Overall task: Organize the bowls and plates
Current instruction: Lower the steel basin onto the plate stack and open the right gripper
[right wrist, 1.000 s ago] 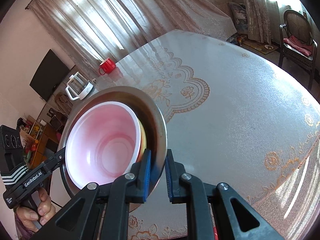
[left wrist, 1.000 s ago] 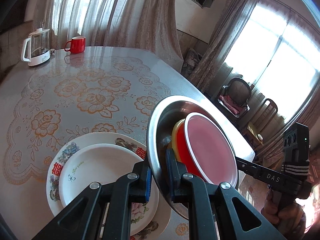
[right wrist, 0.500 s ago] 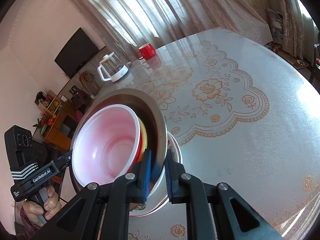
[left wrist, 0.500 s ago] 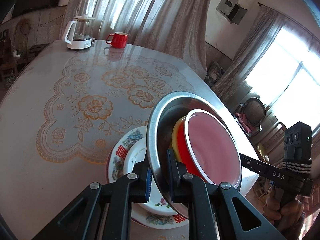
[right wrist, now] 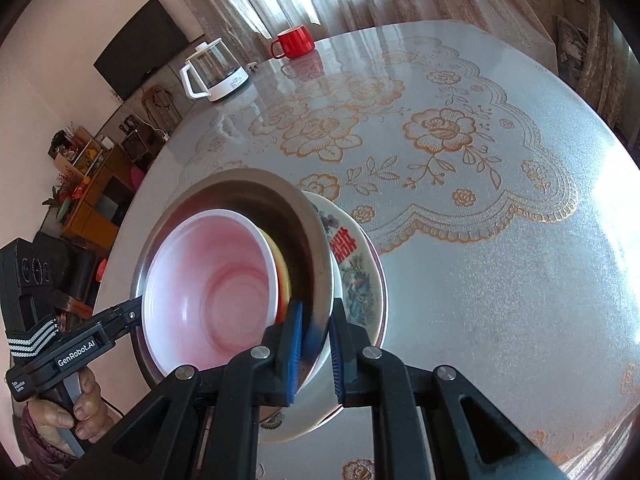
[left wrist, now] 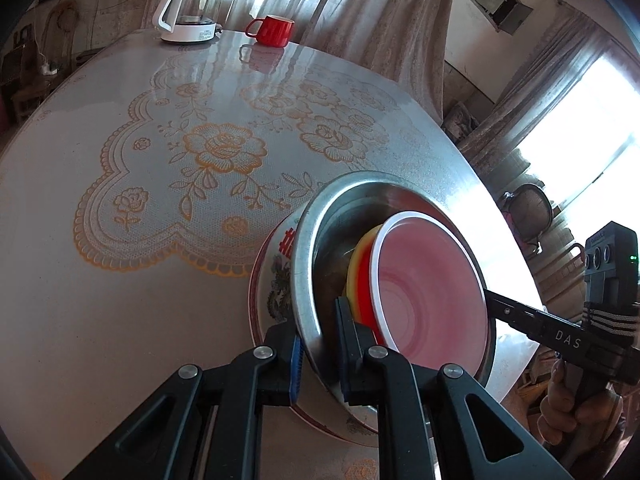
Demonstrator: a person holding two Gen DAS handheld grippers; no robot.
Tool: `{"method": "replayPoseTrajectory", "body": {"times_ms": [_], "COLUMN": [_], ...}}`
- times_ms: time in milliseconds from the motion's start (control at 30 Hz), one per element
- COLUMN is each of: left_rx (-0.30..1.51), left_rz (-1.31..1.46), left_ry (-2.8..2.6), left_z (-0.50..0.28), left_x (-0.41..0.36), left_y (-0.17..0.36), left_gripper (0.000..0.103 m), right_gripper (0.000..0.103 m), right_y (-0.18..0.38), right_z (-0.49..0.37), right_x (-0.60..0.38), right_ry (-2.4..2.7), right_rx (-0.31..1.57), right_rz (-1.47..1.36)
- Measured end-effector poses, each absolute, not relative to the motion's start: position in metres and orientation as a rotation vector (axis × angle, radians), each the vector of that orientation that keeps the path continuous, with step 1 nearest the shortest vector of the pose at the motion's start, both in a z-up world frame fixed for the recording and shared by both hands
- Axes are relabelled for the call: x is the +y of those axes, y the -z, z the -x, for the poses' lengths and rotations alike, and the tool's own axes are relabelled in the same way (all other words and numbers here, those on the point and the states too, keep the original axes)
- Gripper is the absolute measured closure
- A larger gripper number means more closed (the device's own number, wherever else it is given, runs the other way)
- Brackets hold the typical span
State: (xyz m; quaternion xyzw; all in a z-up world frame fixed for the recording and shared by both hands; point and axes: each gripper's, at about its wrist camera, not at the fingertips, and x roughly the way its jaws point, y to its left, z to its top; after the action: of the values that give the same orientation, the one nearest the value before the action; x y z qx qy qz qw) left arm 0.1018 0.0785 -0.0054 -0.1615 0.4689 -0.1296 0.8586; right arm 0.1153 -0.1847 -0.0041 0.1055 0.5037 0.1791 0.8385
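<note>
A steel bowl [left wrist: 340,216] [right wrist: 256,204] holds a nested stack: a pink-and-white bowl [left wrist: 432,292] [right wrist: 216,280] over red and yellow ones. My left gripper [left wrist: 318,344] is shut on the steel rim at one side. On the opposite rim my right gripper [right wrist: 316,344] is shut too. The bowl hangs tilted just above a stack of flowered plates [left wrist: 276,276] [right wrist: 360,276] on the table; whether it touches them I cannot tell. Each view also shows the other gripper at the far rim.
A glass kettle [left wrist: 188,12] [right wrist: 214,70] and a red mug [left wrist: 272,30] [right wrist: 294,42] stand at the table's far edge. The round table [left wrist: 120,160] [right wrist: 500,240] has a lace-patterned cover. Chairs and curtains stand beyond it; a hand [right wrist: 76,408] holds the left gripper.
Both grippers have carried the steel bowl sideways and a little down, so it now hangs over the flowered plates. Both wrists rolled somewhat. The grips have not changed.
</note>
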Motion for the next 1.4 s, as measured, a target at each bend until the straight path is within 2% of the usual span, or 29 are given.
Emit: {"method": "replayPoseTrajectory", "body": {"times_ms": [333,533,900,1233,1400], "left_rx": [0.972,0.930,0.915,0.838,0.853], "left_rz": [0.300,0.227,0.261,0.367,0.307], "left_ry": [0.237,0.202,0.205,0.171,0.110], "left_z": [-0.100,-0.095,-0.090,-0.073,-0.067], "left_x": [0.073,0.066,0.073,0.113,0.119], "left_y": [0.005,0.004,0.001,-0.011,-0.001], "left_gripper": [0.081,0.081,0.080,0.077,0.077], "right_gripper": [0.089,0.088,0.085,0.082,0.081], "right_y": [0.003,0.002,0.001,-0.014,-0.012], "right_z": [-0.110,-0.102,-0.085,-0.065,-0.052], "right_x": [-0.188,-0.186,-0.182,-0.201,-0.194], "right_ry": [-0.387,-0.378,-0.361,-0.371,-0.467], "right_rx": [1.045,1.004,0.954,0.883,0.908], "right_rz": [-0.254,-0.241,-0.223,-0.275,-0.242]}}
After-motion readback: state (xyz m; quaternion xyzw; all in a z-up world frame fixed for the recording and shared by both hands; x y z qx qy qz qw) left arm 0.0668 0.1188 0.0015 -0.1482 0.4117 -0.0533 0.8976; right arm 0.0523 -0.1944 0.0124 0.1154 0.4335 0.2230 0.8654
